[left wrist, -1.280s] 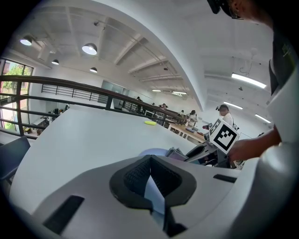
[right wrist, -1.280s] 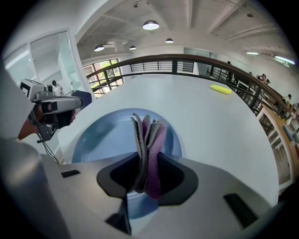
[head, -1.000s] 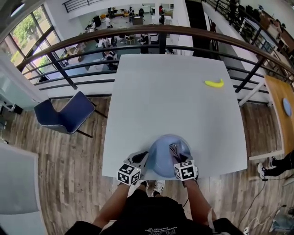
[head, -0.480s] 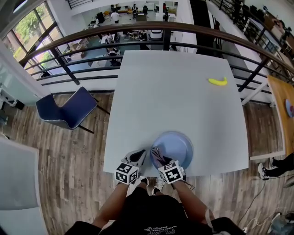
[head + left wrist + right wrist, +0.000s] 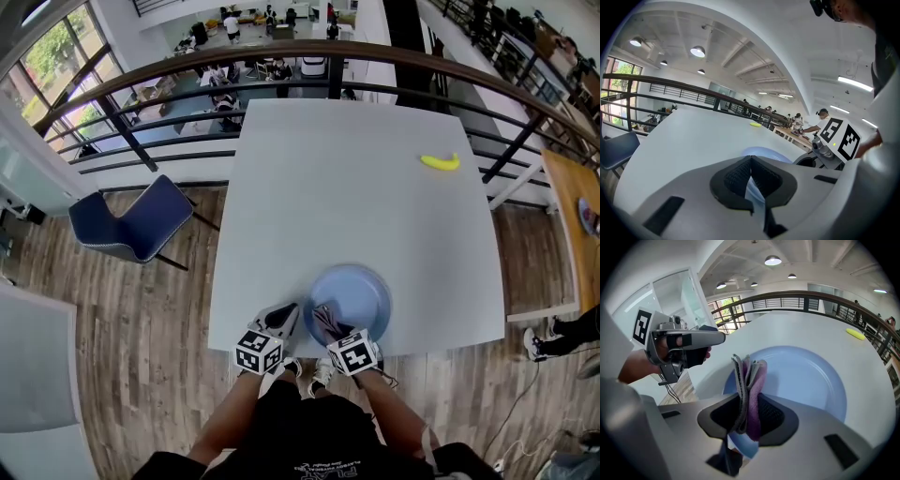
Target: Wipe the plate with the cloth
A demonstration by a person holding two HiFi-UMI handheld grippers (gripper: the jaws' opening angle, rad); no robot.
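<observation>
Head view: a pale blue plate [image 5: 361, 286] sits at the worktop's [image 5: 356, 187] 6 o'clock edge, close to the person. The right tongs [image 5: 330, 330] are clamped on a folded purple-and-grey cloth [image 5: 321, 314], which stands upright between the pads over the plate's 7 o'clock rim. The left tongs [image 5: 292, 314] are at the plate's 9 o'clock edge; in the left gripper view their pads meet at the tips and a sliver of the blue rim runs between them, so they appear to pinch the plate. A yellow banana [image 5: 440, 161] lies well apart, toward the worktop's 1 o'clock corner.
</observation>
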